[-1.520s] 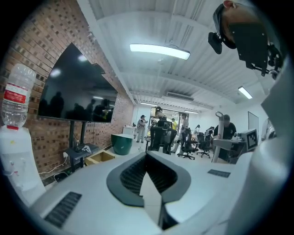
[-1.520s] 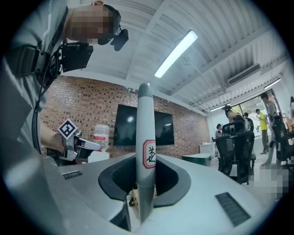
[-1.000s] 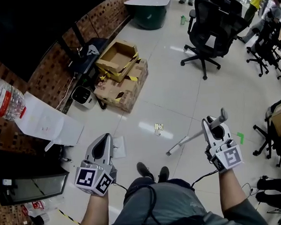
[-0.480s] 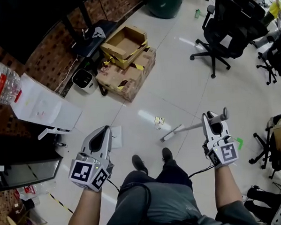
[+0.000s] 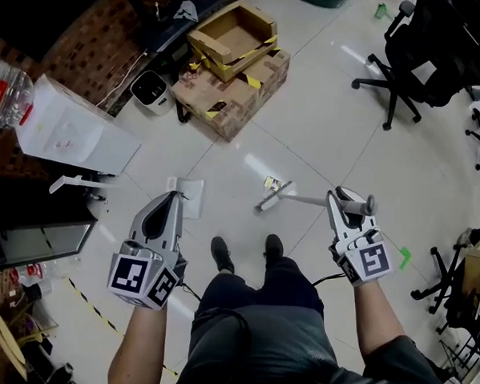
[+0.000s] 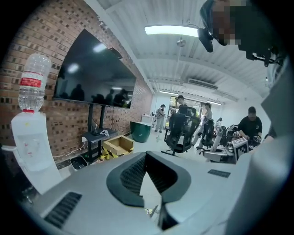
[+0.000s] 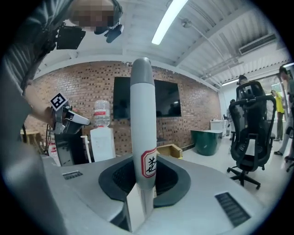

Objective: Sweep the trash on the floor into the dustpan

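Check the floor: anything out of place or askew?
A yellowish scrap lies loose on the tiles at the far end of the broom. A white sheet lies flat by the tip of the left gripper. The open box sits skewed on the lower box.

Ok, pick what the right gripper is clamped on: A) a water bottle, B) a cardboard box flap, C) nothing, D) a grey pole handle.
D: the right gripper has its jaws closed on the grey pole handle, as the right gripper view shows.
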Demonstrator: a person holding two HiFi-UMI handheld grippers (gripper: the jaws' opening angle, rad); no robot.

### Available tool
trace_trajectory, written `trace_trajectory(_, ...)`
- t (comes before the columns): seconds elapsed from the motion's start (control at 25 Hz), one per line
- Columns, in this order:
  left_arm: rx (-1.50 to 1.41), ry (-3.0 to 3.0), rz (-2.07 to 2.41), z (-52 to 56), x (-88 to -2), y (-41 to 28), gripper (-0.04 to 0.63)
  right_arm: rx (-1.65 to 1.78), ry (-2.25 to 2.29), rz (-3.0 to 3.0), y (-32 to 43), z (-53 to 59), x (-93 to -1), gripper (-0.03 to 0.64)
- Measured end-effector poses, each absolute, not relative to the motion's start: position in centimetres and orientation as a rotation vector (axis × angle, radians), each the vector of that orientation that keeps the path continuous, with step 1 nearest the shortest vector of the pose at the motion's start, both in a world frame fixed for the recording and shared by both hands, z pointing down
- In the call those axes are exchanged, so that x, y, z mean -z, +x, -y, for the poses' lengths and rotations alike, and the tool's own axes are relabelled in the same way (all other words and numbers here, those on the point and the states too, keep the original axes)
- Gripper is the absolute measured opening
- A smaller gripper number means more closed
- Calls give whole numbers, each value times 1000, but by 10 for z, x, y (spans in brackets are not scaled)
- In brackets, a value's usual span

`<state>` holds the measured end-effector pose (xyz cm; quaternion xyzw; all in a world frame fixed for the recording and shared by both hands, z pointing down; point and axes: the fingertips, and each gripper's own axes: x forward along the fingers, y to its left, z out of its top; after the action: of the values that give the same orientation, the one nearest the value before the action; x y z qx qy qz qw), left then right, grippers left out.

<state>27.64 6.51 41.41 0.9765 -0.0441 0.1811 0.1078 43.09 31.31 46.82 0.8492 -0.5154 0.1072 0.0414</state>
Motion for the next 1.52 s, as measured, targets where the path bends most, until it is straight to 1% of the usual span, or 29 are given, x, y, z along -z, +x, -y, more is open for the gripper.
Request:
trace_trajectory(0.24, -543, 2843, 253, -76, -422, 269, 14, -385, 2418, 1745, 430, -296, -491, 89)
trace_trajectory(0.52, -518, 2809, 390, -59, -428, 233, 14, -451, 2236, 1841, 406, -264, -522, 88)
trace_trajectory(0.76, -528, 2775, 474, -41, -438, 196, 14, -525, 2107, 1921, 366, -243, -555, 88)
trace_trajectory(0.92, -524, 2766, 491, -26, -442, 180, 14, -544, 2100, 1956, 346, -220, -561, 89)
trace_trajectory(1.2, -502, 2766, 542, 21, -441, 143, 14, -489, 1991, 2041, 331, -137, -572, 87)
trace_trajectory(1.52, -537, 2696, 703, 79, -459, 72, 14, -428, 1876, 2093, 334, -33, -592, 86)
